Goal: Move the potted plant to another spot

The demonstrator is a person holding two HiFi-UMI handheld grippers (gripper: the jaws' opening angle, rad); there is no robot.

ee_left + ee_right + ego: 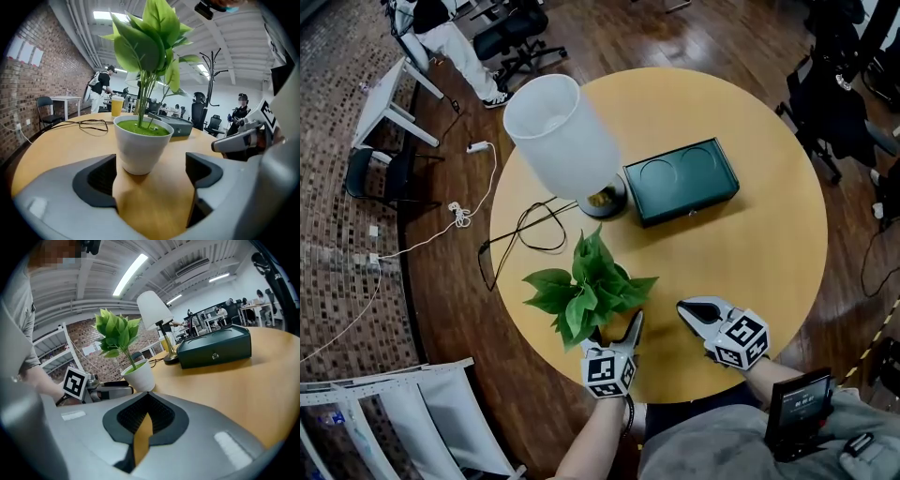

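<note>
Green potted plant [142, 145] upright on tabletop [56, 145], straight ahead of left claw [151, 180], just beyond its wide-parted, empty jaws. Right claw [143, 423] closed on nothing, farther away, plant ahead-left.

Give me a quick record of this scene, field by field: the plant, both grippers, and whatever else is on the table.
plant: potted plant, upright in a white pot, near the person's edge of the table
left gripper: left gripper, jaws apart, pot at their mouth, not clamped
right gripper: right gripper, jaws together, empty, apart from the plant
surface: round wooden table
other items: lamp, green box, black cable
</note>
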